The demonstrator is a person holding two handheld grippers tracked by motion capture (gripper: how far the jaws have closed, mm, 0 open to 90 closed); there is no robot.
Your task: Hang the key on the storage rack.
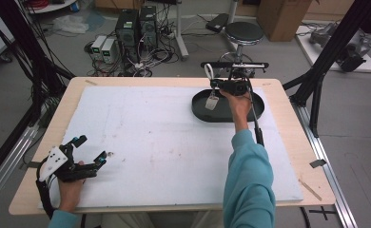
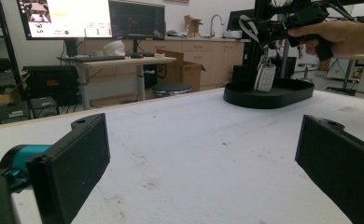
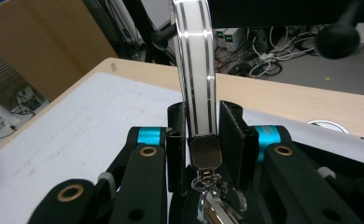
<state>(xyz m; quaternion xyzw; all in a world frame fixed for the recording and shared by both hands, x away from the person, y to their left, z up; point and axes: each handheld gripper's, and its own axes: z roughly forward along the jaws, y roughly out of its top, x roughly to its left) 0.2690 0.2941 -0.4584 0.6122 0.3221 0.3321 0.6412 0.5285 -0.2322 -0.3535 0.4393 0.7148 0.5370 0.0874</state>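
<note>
High view: right gripper held above the black oval tray at the far right of the white table mat, jaws clamped on the white striped strap of a key fob. Fob dangling from the strap over the tray's left part, tilted; touching the tray floor or just clear of it, cannot tell. Strap looping upward past the jaws. Right hand wrapped around the gripper's grip, teal sleeve stretched across the mat, black cable trailing down beside the forearm.

Left gripper resting low at the near left edge of the mat, well apart from the tray, jaws spread wide with nothing between them.

Left gripper view: two black jaw plates parted at either side of the bare mat, tray far ahead, fob hanging upright from the right gripper inside the tray's rim.

Right gripper view: strap pinched upright between the two pads, metal clasp and key ring just below the pinch, wooden table edge beyond.
</note>
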